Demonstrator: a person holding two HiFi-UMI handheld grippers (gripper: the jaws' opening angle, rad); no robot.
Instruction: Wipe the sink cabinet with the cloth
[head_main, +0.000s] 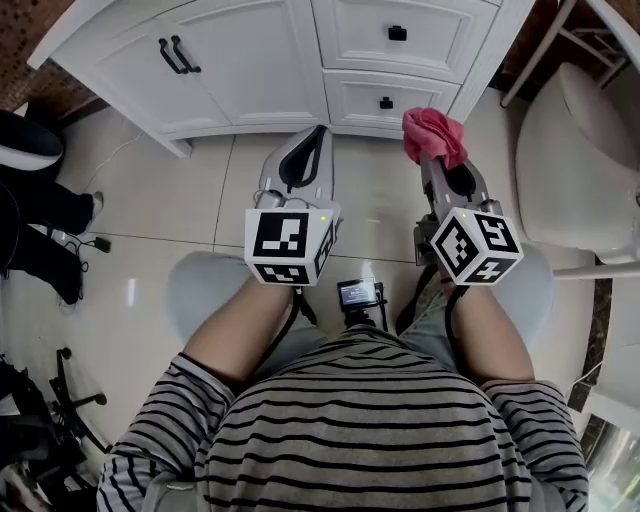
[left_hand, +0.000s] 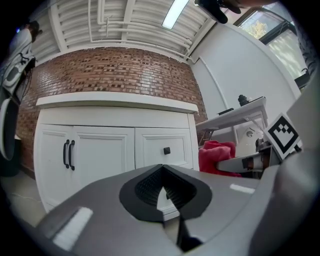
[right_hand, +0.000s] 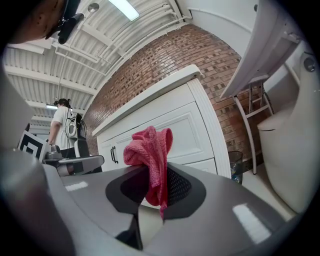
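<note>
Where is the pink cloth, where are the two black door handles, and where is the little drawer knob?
pink cloth (right_hand: 149, 150), right gripper view, middle of the bunched part.
black door handles (left_hand: 65, 154), left gripper view, middle of the left handle.
drawer knob (left_hand: 166, 150), left gripper view, its front face.

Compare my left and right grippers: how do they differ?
The left gripper is empty; the right gripper holds the pink cloth, bunched above its tips. The left gripper's jaws meet fully; the right gripper's are parted slightly by cloth. Both point at the white cabinet without touching it.
</note>
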